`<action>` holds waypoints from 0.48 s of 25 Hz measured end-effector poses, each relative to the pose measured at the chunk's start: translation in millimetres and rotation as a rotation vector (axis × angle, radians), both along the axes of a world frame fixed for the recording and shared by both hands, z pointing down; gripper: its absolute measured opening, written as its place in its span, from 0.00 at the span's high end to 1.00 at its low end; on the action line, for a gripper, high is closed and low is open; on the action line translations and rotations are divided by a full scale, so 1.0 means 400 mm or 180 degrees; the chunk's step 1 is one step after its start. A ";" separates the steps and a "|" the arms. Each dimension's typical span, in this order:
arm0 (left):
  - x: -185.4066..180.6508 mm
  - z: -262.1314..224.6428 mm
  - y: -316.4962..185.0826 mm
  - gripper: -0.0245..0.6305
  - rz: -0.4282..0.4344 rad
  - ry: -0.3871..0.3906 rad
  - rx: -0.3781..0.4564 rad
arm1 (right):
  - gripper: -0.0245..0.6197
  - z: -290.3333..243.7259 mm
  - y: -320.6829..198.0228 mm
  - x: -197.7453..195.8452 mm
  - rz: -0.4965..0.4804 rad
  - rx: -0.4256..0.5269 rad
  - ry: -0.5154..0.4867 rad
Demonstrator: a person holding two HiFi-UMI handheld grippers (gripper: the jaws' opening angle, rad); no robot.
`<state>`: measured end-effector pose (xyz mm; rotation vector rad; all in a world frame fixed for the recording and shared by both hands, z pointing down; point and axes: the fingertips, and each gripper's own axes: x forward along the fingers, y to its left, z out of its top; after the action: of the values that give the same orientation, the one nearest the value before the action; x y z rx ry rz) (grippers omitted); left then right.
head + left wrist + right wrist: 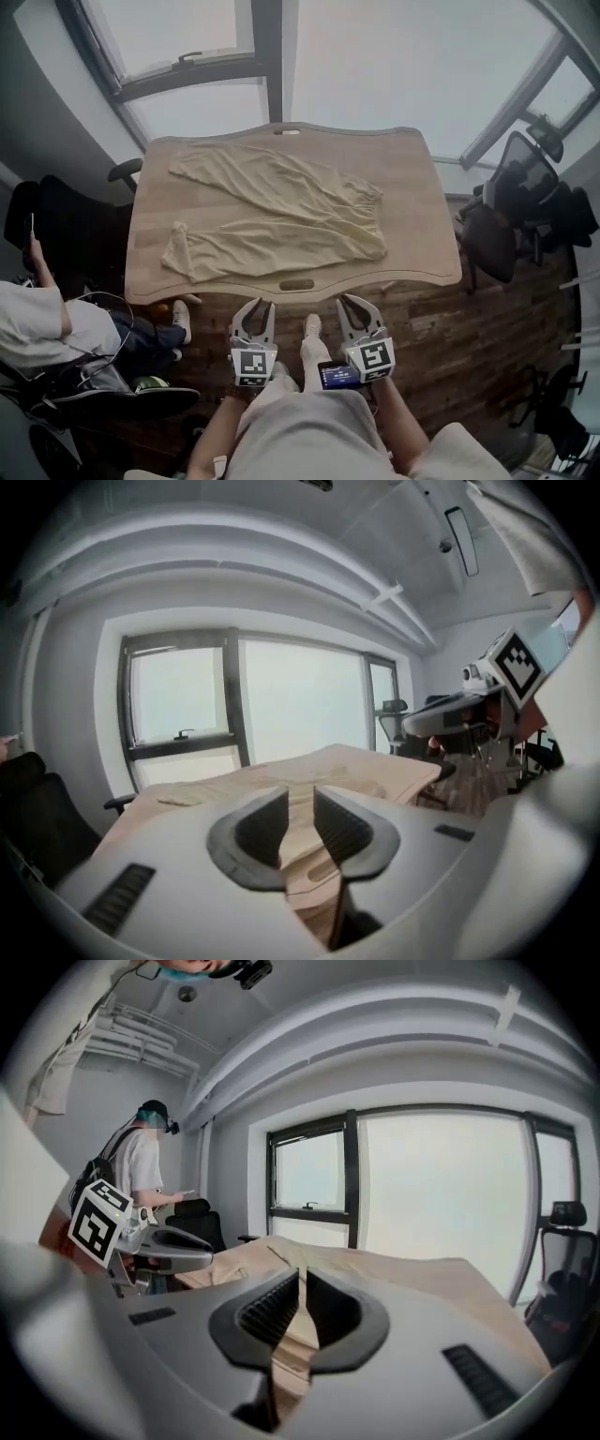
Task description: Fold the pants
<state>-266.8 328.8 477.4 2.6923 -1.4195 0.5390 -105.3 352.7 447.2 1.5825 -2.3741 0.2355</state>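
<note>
Cream pants [281, 216] lie spread flat on the wooden table [412, 187], waistband at the right, both legs running left. Both grippers hang in front of the table's near edge, off the cloth. My left gripper [255, 314] has a narrow gap between its jaws and nothing in it. My right gripper [356, 307] is shut and empty. The left gripper view looks past the left gripper [300, 803] over the table [384, 766] and the pants [323, 772]. The right gripper view shows the right gripper [303, 1283] with its tips meeting, and the table [431, 1283] beyond.
A person [42, 323] sits at the left beside a black chair [66, 225]. More office chairs [525, 202] stand at the right. Windows run behind the table's far edge. A slot handle [296, 284] is cut into the near edge.
</note>
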 end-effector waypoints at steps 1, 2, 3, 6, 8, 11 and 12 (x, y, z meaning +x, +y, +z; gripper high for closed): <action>0.005 0.032 -0.016 0.84 -0.0009 -0.0059 -0.0088 | 0.95 0.024 -0.022 0.025 -0.0008 -0.0050 0.0043; 0.005 0.064 -0.034 0.82 -0.0033 -0.0118 -0.0174 | 0.95 0.050 -0.045 0.051 -0.0013 -0.0106 0.0078; 0.000 0.095 -0.053 0.82 -0.0074 -0.0177 -0.0261 | 0.93 0.078 -0.070 0.077 -0.0016 -0.0163 0.0105; -0.031 0.170 -0.110 0.82 -0.0272 -0.0313 -0.0494 | 0.90 0.154 -0.143 0.159 -0.0006 -0.0339 0.0149; -0.042 0.204 -0.144 0.82 -0.0389 -0.0390 -0.0593 | 0.88 0.177 -0.193 0.216 0.0019 -0.0402 0.0140; -0.059 0.244 -0.184 0.82 -0.0527 -0.0525 -0.0684 | 0.87 0.219 -0.248 0.300 0.0105 -0.0501 0.0089; -0.070 0.253 -0.195 0.82 -0.0564 -0.0565 -0.0700 | 0.86 0.240 -0.259 0.320 0.0133 -0.0560 0.0027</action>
<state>-294.8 250.9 578.6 2.3718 -1.5199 0.8802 22.8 249.1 543.1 1.5485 -2.2468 0.4329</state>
